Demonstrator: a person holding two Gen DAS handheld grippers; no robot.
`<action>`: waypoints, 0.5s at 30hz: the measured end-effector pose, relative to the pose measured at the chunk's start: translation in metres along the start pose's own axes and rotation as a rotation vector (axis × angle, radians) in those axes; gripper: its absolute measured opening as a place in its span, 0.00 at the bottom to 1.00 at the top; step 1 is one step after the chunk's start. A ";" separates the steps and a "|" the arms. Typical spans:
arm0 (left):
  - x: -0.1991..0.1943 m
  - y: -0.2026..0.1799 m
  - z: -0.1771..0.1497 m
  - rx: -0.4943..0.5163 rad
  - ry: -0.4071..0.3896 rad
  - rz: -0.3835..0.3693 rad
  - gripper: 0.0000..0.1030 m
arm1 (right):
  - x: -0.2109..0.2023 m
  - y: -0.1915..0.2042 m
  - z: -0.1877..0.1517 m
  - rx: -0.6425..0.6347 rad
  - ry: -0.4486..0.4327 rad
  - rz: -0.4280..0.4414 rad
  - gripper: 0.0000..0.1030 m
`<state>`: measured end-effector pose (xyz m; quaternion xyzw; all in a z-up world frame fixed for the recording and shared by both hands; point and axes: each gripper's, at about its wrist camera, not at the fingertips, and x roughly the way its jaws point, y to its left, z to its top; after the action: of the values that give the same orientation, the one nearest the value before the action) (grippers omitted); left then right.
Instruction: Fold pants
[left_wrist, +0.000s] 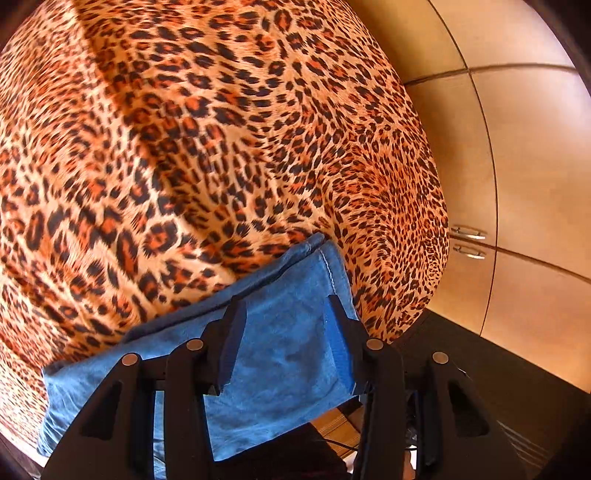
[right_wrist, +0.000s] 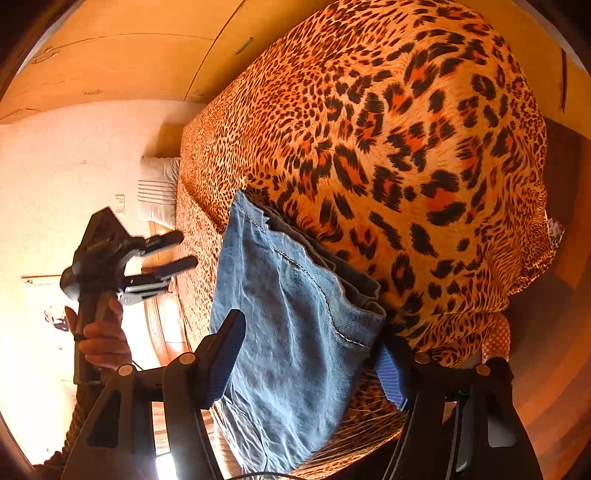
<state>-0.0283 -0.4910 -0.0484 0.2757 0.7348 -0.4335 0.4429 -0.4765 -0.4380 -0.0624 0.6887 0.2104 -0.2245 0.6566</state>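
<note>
Left wrist view shows the jeans (left_wrist: 273, 354) lying folded on the leopard-print bedspread (left_wrist: 184, 147) near its edge, directly under and between the spread fingers of the left gripper (left_wrist: 286, 310); the fingers stand apart over the denim and pinch nothing. To the right of the bed are wooden cupboard doors (left_wrist: 535, 166) with two metal handles (left_wrist: 469, 242). Right wrist view shows, at far left, a hand (right_wrist: 101, 339) holding the left gripper (right_wrist: 177, 253) in the air beside the bed, fingers parted, apart from the jeans (right_wrist: 291, 332). Farther back a white pillow (right_wrist: 159, 188) lies at the bed's head. Toward the middle, the denim stack sits between the wide-spread fingers of the right gripper (right_wrist: 310, 350), whose blue pads (right_wrist: 391, 380) flank the cloth; whether they touch it I cannot tell. No readable writing shows anywhere.
</note>
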 end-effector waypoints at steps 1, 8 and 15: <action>0.006 -0.006 0.007 0.038 0.026 0.019 0.40 | 0.003 0.003 0.001 -0.009 0.012 0.027 0.66; 0.036 -0.044 0.024 0.393 0.161 0.234 0.40 | 0.032 0.001 0.010 0.000 0.041 0.100 0.67; 0.069 -0.063 0.023 0.668 0.252 0.420 0.40 | 0.048 -0.016 0.017 0.073 0.048 0.230 0.67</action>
<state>-0.1000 -0.5394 -0.0903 0.5993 0.5298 -0.5112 0.3144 -0.4474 -0.4544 -0.1038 0.7368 0.1373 -0.1385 0.6473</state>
